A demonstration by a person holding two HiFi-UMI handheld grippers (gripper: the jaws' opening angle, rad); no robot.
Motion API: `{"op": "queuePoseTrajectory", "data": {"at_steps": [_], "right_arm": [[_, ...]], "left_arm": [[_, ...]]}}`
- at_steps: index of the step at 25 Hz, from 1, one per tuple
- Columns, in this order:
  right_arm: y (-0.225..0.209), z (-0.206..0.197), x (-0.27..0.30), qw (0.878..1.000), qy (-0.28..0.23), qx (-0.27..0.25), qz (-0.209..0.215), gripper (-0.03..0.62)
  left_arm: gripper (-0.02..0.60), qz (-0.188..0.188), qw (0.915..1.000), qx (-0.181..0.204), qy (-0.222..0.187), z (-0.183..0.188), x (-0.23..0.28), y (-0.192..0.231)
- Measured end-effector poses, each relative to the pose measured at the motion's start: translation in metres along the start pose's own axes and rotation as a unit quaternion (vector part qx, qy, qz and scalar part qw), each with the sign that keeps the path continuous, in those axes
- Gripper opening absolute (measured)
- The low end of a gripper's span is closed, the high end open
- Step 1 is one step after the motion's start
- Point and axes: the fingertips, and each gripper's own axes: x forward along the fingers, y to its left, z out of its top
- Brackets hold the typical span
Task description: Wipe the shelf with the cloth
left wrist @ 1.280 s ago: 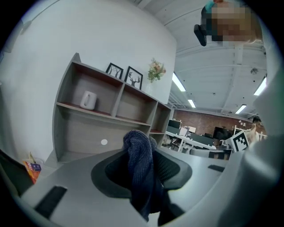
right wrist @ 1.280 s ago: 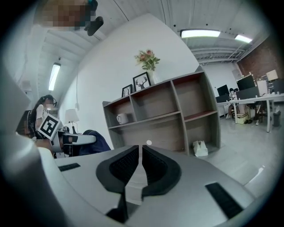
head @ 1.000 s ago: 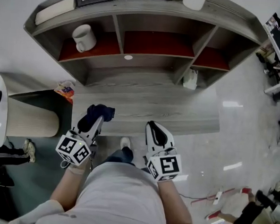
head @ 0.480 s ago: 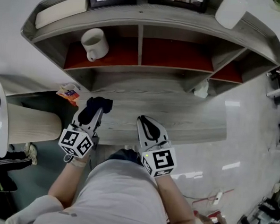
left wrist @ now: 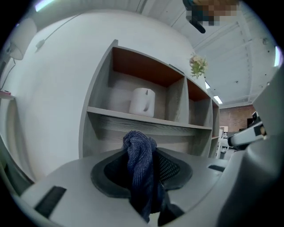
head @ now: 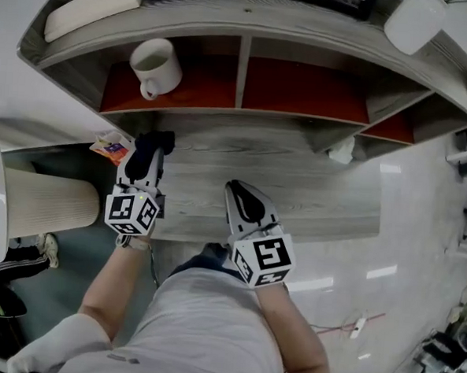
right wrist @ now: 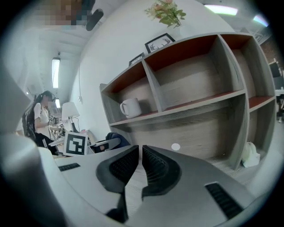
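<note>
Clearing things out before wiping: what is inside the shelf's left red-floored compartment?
A white mug stands there on the red floor; nothing else shows. The back corner behind the mug is covered by it, so that spot cannot be checked.

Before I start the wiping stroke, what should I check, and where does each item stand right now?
1. Cloth gripped by the left claw: ok, pinched between its jaws.
2. Cloth touching the lower board: cannot tell.
3. Right claw free: ok, shut on nothing.
4. Path along the board clear: not ok, a crumpled white wad sits at its right end.
5. Mug out of the way: ok, it stands one level up.
</note>
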Motion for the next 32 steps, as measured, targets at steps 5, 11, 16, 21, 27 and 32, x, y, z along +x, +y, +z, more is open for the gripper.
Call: {"op": "queuePoseTrajectory", "data": {"at_steps": [5,11,16,21,27,32], "right_arm": [[0.001,0.009,0.016,0.998,0.002,0.043,0.039,0.035],[0.002,0.001,0.016,0.998,0.016,0.027,0.059,0.035],[-0.007,-0.02,0.004,0.997,0.03,0.03,0.059,0.035],[-0.016,-0.027,-0.007,0.998,0.034,0.027,0.055,0.035],[-0.02,-0.031,-0.01,0.998,0.039,0.025,0.046,0.035],[-0.023,-0.041,-0.007,0.997,0.051,0.027,0.042,0.035]], "left_arm": [[0.15,0.037,0.9988,0.012,-0.028,-0.002,0.033,0.018],[0.15,0.08,0.9951,0.03,-0.049,0.0,0.072,0.036],[0.15,0.114,0.9894,0.058,-0.067,0.007,0.1,0.049],[0.15,0.14,0.9821,0.086,-0.093,0.014,0.123,0.061],[0.15,0.152,0.974,0.111,-0.126,0.021,0.143,0.066],[0.15,0.146,0.9677,0.136,-0.154,0.027,0.151,0.064]]}}
